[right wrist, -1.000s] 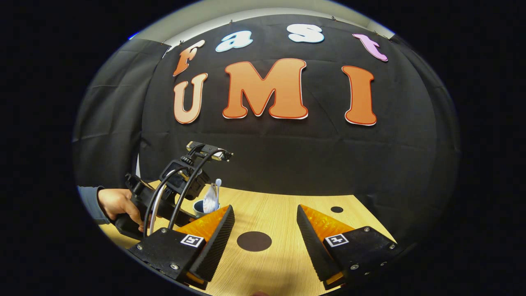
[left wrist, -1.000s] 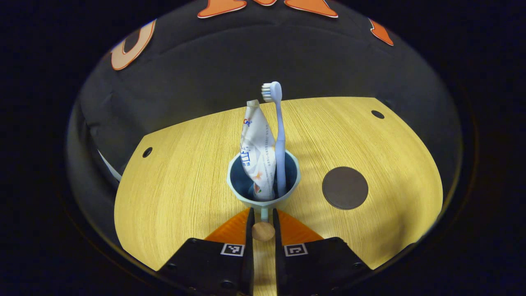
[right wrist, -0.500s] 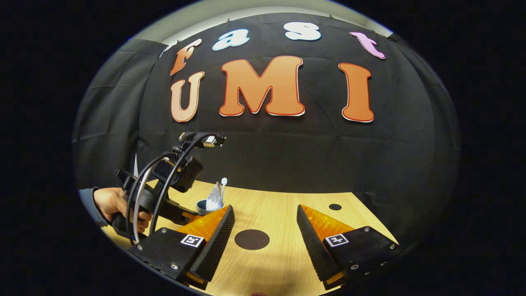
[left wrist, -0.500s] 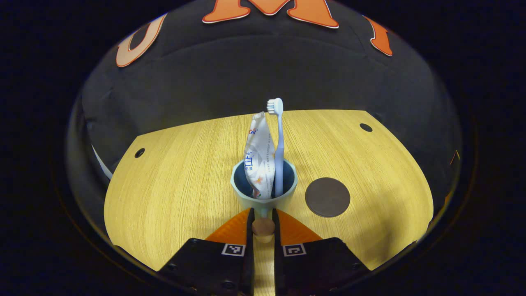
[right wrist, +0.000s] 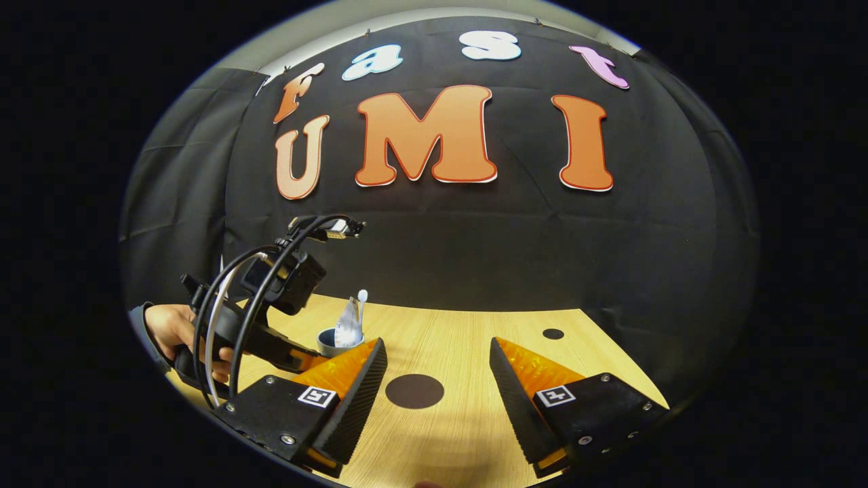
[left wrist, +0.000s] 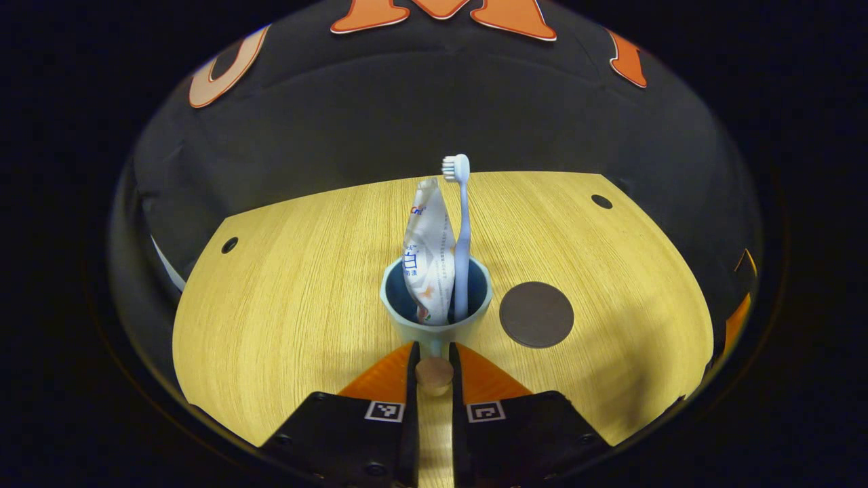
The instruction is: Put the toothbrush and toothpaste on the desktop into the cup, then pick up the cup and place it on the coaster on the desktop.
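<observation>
Left gripper (left wrist: 434,362) pinches the handle of the cup (left wrist: 436,318), which holds toothbrush (left wrist: 461,237) and toothpaste (left wrist: 427,257), just beside the coaster (left wrist: 536,315). Right gripper (right wrist: 437,379) spread, holding nothing.

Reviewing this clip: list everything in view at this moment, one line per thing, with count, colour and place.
cup: one, pale with dark inside, mid-desk, left of the coaster
toothpaste: one, white tube, upright in the cup
toothbrush: one, light blue, upright in the cup
coaster: one, dark brown disc, flat on the desk
desk: one, light wood
left gripper: one, shut on the cup's handle
right gripper: one, open above the desk
hand: one, holding the left gripper
</observation>
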